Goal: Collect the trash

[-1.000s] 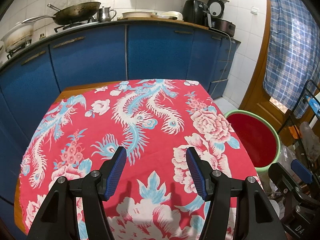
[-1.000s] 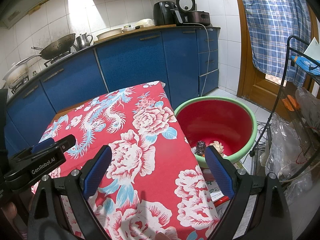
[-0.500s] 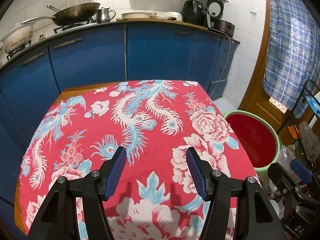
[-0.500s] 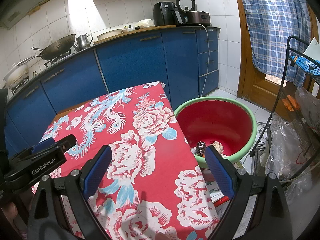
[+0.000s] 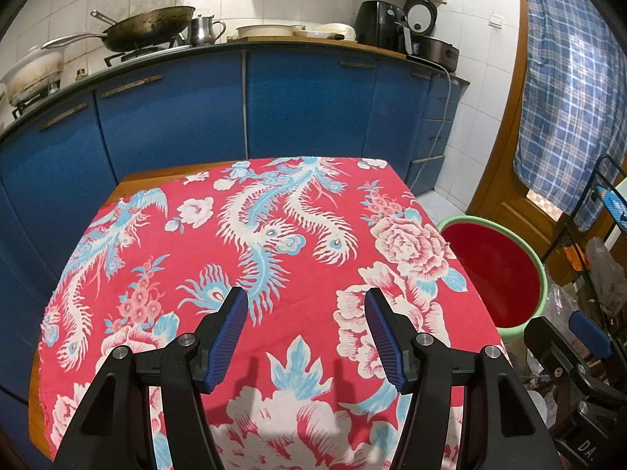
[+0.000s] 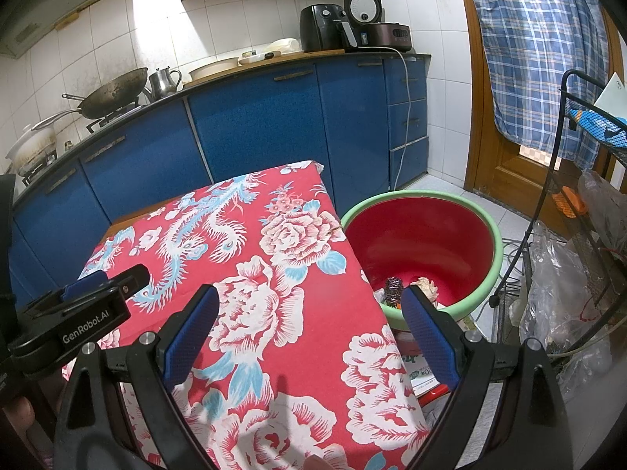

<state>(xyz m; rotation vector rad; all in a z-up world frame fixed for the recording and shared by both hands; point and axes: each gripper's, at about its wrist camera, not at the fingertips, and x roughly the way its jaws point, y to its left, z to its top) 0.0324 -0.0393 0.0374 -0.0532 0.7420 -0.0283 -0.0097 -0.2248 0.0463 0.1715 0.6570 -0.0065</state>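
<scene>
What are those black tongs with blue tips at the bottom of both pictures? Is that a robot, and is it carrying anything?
No robot: a person holds a hand-held claw in each hand, and a camera on each looks along its fingers. One picture comes from the left claw, the other from the right claw. Both stand open and hold nothing. Below them is a table under a red flowered tablecloth; I see nothing lying on it. Beside the table stands a red basin with a green rim, with a few scraps of trash in its bottom. Behind are blue kitchen cabinets.
</scene>
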